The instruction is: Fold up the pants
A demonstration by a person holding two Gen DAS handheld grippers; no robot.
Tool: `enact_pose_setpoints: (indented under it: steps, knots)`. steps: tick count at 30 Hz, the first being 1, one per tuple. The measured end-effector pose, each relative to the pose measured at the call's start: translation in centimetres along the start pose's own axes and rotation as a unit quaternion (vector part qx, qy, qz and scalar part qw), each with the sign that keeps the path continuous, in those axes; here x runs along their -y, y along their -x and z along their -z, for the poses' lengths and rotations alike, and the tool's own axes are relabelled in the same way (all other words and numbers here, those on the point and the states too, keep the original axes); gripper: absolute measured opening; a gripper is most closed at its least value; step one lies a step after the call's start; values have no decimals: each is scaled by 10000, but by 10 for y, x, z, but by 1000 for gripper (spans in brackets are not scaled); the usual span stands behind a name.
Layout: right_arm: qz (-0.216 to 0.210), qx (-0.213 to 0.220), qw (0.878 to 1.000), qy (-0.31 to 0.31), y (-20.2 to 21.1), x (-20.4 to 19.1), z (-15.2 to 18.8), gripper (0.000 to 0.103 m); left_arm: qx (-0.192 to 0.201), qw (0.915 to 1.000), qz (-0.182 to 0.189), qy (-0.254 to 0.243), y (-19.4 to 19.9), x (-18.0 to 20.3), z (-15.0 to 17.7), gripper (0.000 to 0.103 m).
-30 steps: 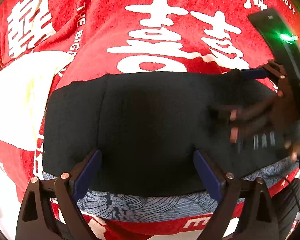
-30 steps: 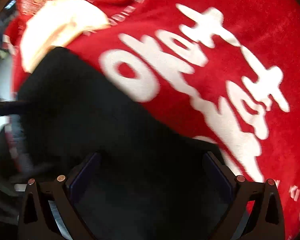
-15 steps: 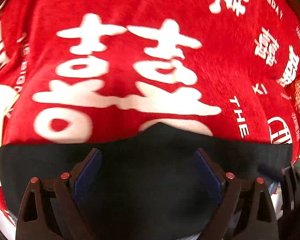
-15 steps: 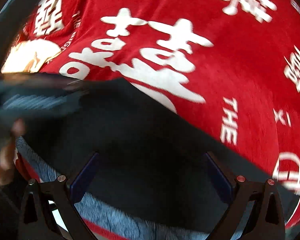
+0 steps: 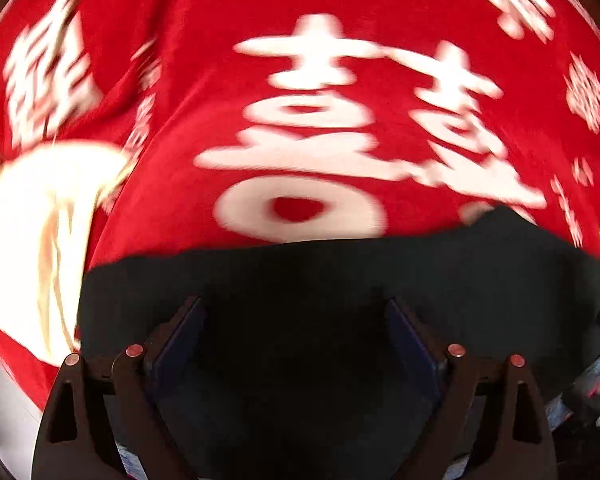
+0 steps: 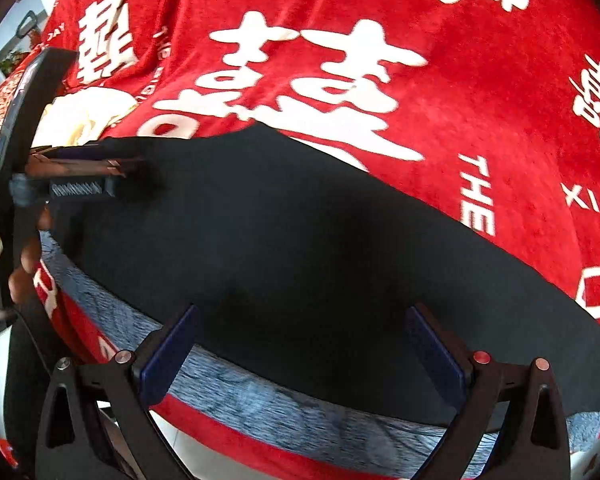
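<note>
The black pants [image 6: 300, 232] lie folded flat on a red blanket, near its front edge; they also fill the lower part of the left wrist view [image 5: 300, 280]. My left gripper [image 5: 296, 344] is open, its fingers spread just above the black cloth. My right gripper [image 6: 300, 348] is open over the near edge of the pants, holding nothing. In the right wrist view the left gripper [image 6: 80, 176] shows side-on at the far left, over the left end of the pants.
The red blanket [image 6: 440, 80] with large white characters covers the surface. A white and cream patch [image 5: 32, 240] lies left of the pants. A grey-blue patterned band [image 6: 260, 396] runs along the blanket's near edge.
The left gripper has swung back to the left over the pants, and its view is blurred by motion. The right gripper has drawn back a little toward the near edge. Both stay open.
</note>
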State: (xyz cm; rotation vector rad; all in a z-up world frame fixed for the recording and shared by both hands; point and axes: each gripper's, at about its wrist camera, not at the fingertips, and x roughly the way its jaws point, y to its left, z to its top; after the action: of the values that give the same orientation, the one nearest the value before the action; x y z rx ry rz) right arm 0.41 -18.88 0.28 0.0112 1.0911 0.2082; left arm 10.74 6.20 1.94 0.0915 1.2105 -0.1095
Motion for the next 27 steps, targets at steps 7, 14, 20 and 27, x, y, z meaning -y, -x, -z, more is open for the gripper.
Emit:
enact_pose_setpoints:
  steps: [7, 14, 20, 27]
  knots:
    - [-36, -13, 9994, 343, 0, -32, -6, 102, 131, 9991, 138, 385, 2, -40, -5, 93]
    - [-78, 16, 9990, 442, 9, -46, 2, 102, 144, 9988, -113, 454, 20, -31, 49, 96]
    - [-21, -56, 9985, 546, 7, -56, 19, 102, 80, 9970, 114, 757, 32, -37, 100, 97]
    - [-7, 14, 9988, 489, -1, -60, 37, 102, -215, 9975, 156, 662, 34, -30, 121, 97]
